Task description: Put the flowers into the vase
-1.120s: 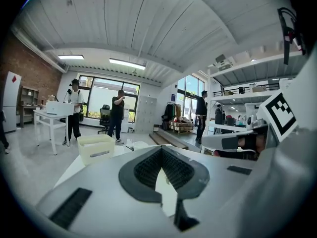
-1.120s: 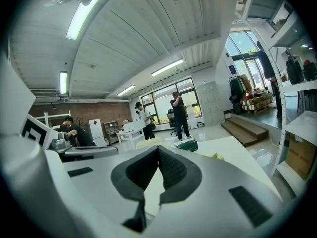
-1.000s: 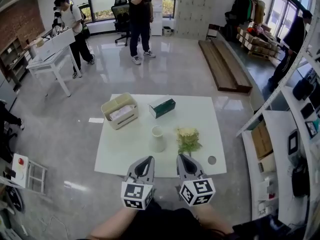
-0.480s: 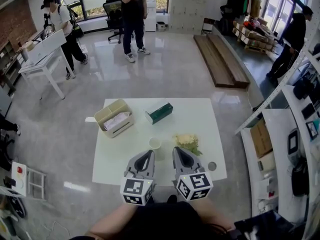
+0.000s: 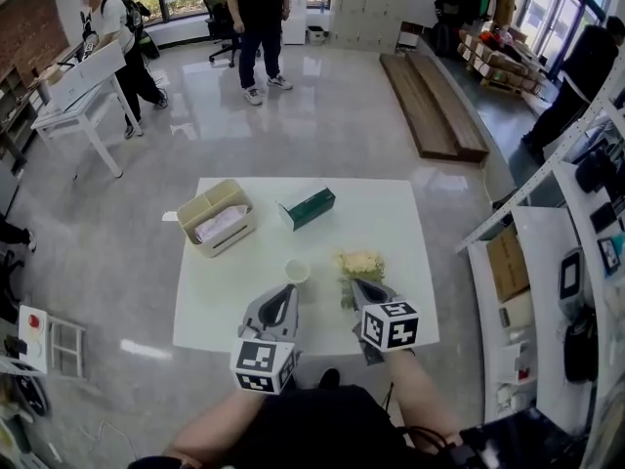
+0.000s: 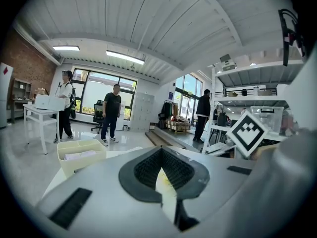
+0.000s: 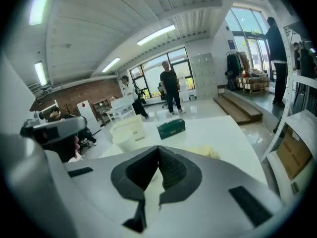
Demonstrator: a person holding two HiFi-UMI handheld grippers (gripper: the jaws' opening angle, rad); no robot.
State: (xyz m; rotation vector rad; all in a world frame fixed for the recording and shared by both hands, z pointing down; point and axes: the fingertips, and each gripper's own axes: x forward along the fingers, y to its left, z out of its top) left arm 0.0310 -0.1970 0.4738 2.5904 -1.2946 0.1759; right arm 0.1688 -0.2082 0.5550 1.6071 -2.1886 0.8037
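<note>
A small white vase (image 5: 297, 271) stands upright near the middle of the white table (image 5: 391, 213). Just to its right lies a bunch of pale yellow flowers (image 5: 359, 265) with green leaves. My right gripper (image 5: 360, 285) is shut and empty, tilted down, its tip at the near edge of the flowers. In the right gripper view the flowers (image 7: 202, 152) lie just beyond the shut right gripper (image 7: 158, 148), with the vase (image 7: 123, 141) to the left. My left gripper (image 5: 284, 292) is shut on nothing, close in front of the vase; its own view shows the left gripper (image 6: 161, 150) pointing roughly level.
A beige bin (image 5: 216, 219) holding white cloth sits at the table's back left, a green tissue box (image 5: 307, 207) behind the vase. White shelving (image 5: 547, 262) runs along the right. Two people (image 5: 256, 27) stand far back by a white desk (image 5: 78, 86).
My right gripper has gone forward and down, its tip now at the flowers. The left gripper has edged forward toward the vase. Both stay shut.
</note>
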